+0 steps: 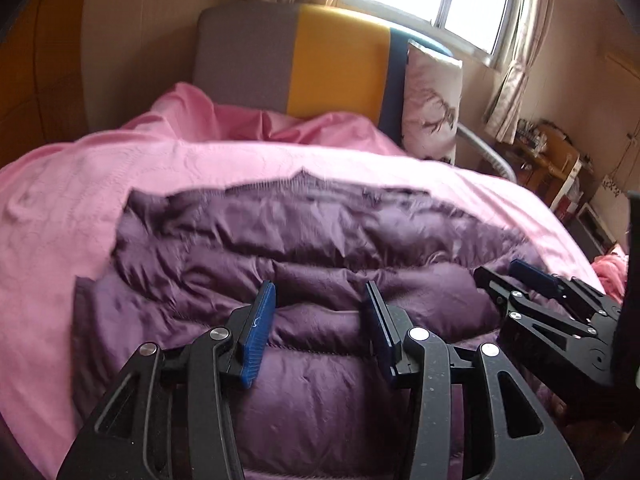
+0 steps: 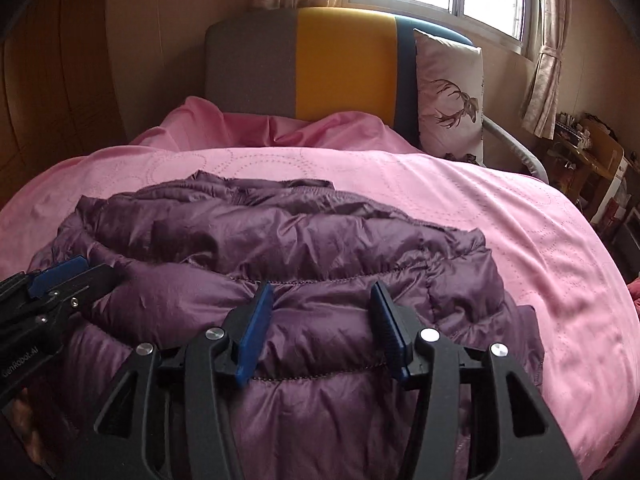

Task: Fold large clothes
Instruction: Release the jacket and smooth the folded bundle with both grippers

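A purple quilted puffer jacket (image 1: 304, 232) (image 2: 256, 228) lies bunched in folds on the pink bedspread (image 1: 68, 208) (image 2: 520, 232). In the left wrist view my left gripper (image 1: 319, 294) hovers over the jacket's near part, its blue pads apart with only the jacket's surface showing behind the gap. My right gripper (image 2: 322, 292) stands the same way, open above the jacket's near right part. Each gripper also shows in the other's view: the right gripper (image 1: 504, 274) at the right edge, the left gripper (image 2: 80, 270) at the left edge. Neither holds cloth.
A grey, yellow and blue headboard (image 1: 320, 60) (image 2: 320, 64) stands at the bed's far end, with a white deer-print pillow (image 1: 434, 100) (image 2: 450, 96) leaning on it. Crumpled pink bedding (image 2: 248, 128) lies below the headboard. A cluttered wooden desk (image 1: 552, 148) (image 2: 588, 152) stands at the right, under a curtained window.
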Demonstrator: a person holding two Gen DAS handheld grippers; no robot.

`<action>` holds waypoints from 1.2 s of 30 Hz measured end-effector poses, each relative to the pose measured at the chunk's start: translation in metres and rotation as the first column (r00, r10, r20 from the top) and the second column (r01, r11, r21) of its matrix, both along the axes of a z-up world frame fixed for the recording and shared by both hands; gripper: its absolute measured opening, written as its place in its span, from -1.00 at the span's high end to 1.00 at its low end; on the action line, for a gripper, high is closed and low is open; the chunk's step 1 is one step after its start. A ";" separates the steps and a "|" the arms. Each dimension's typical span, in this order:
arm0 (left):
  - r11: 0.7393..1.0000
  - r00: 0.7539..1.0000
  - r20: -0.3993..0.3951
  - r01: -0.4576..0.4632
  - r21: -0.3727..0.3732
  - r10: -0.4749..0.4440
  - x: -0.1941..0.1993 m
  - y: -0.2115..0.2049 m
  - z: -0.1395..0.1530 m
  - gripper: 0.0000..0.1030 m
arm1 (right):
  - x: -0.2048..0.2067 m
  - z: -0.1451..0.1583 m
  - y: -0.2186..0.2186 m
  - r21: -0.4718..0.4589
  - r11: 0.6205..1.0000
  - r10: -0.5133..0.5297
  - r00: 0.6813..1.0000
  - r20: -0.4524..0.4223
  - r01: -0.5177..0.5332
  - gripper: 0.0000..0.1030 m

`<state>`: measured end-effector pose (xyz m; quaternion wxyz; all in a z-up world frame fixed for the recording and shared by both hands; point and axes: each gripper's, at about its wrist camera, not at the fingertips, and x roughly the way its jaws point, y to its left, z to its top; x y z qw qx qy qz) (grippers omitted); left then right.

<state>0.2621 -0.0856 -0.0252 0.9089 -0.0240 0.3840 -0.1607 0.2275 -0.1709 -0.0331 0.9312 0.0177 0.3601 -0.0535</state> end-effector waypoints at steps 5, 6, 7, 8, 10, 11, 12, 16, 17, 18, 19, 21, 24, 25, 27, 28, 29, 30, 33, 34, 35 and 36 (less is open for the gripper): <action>1.000 1.000 -0.025 -0.008 0.003 0.008 0.005 0.000 -0.029 0.14 | 0.013 -0.028 -0.020 0.043 0.999 -0.021 1.000 -0.023 0.022 -0.11; 1.000 1.000 -0.025 -0.008 0.009 0.009 0.005 -0.001 -0.031 0.14 | 0.014 -0.033 -0.021 0.040 0.999 -0.021 1.000 -0.023 0.022 -0.11; 1.000 1.000 -0.024 -0.009 0.013 0.009 0.006 -0.001 -0.034 0.14 | 0.016 -0.038 -0.020 0.037 0.999 -0.023 0.999 -0.026 0.024 -0.11; 1.000 1.000 -0.029 -0.010 0.014 0.011 0.007 -0.001 -0.037 0.14 | 0.018 -0.042 -0.020 0.038 0.999 -0.025 0.999 -0.030 0.027 -0.11; 1.000 0.999 -0.037 -0.013 0.014 0.013 0.008 -0.001 -0.039 0.14 | 0.019 -0.046 -0.022 0.050 0.998 -0.026 0.999 -0.039 0.028 -0.11; 1.000 0.999 -0.042 -0.015 0.018 0.015 0.008 -0.002 -0.039 0.14 | 0.019 -0.046 -0.023 0.057 0.998 -0.025 0.999 -0.041 0.028 -0.11; 1.000 0.999 -0.045 -0.016 0.024 0.017 0.006 -0.002 -0.036 0.14 | 0.018 -0.046 -0.023 0.060 0.998 -0.025 0.999 -0.042 0.028 -0.11; 0.999 0.999 -0.030 -0.022 0.038 0.023 -0.004 -0.002 -0.015 0.06 | 0.007 -0.033 -0.029 0.092 0.996 -0.009 0.999 -0.041 0.013 -0.15; 0.999 0.999 -0.019 -0.028 0.023 0.029 -0.008 0.001 -0.010 -0.09 | 0.002 -0.030 -0.031 0.102 0.995 -0.009 0.999 -0.036 0.013 -0.18; 0.999 0.999 -0.012 -0.033 0.013 0.033 -0.013 0.003 -0.006 -0.12 | -0.003 -0.025 -0.033 0.110 0.994 -0.009 1.000 -0.028 0.012 -0.22; 0.999 0.999 -0.004 -0.033 0.009 0.033 -0.016 0.004 -0.003 -0.12 | -0.010 -0.021 -0.035 0.115 0.993 -0.011 1.000 -0.016 0.013 -0.24; 0.999 0.999 0.017 -0.034 0.006 0.034 -0.023 0.007 0.004 -0.12 | -0.025 -0.014 -0.038 0.111 0.994 -0.018 1.000 0.007 0.017 -0.27; 0.999 0.999 0.038 -0.035 0.006 0.035 -0.030 0.012 0.011 -0.12 | -0.046 -0.009 -0.046 0.106 0.993 -0.046 0.999 0.015 0.044 -0.28; 0.999 0.998 0.043 -0.034 0.006 0.034 -0.032 0.014 0.013 -0.12 | -0.052 -0.008 -0.051 0.104 0.993 -0.060 0.998 0.014 0.058 -0.28; 1.000 0.998 0.046 -0.031 0.005 0.031 -0.035 0.018 0.014 -0.12 | -0.064 -0.006 -0.057 0.109 0.991 -0.082 0.996 0.017 0.080 -0.28; 0.999 0.998 0.048 -0.032 0.006 0.031 -0.036 0.020 0.014 -0.12 | -0.070 -0.006 -0.061 0.109 0.990 -0.093 0.995 0.018 0.091 -0.28; 0.999 0.998 0.050 -0.032 0.008 0.032 -0.038 0.022 0.014 -0.12 | -0.076 -0.005 -0.064 0.107 0.989 -0.103 0.995 0.018 0.100 -0.28; 0.999 0.998 0.051 -0.033 0.009 0.033 -0.040 0.024 0.014 -0.12 | -0.081 -0.005 -0.068 0.103 0.988 -0.115 0.993 0.016 0.112 -0.28; 0.999 0.998 0.053 -0.040 0.010 0.040 -0.044 0.030 0.013 -0.12 | -0.095 -0.009 -0.081 0.109 0.984 -0.145 0.989 0.003 0.144 -0.29; 0.999 0.998 0.053 -0.043 0.013 0.042 -0.045 0.032 0.013 -0.12 | -0.097 -0.010 -0.085 0.111 0.982 -0.156 0.988 -0.003 0.155 -0.29; 0.999 0.998 0.053 -0.048 0.017 0.047 -0.045 0.034 0.012 -0.12 | -0.100 -0.013 -0.089 0.118 0.979 -0.165 0.986 -0.010 0.165 -0.30; 0.999 0.997 0.051 -0.051 0.019 0.050 -0.045 0.036 0.012 -0.12 | -0.102 -0.015 -0.094 0.129 0.977 -0.171 0.985 -0.019 0.172 -0.35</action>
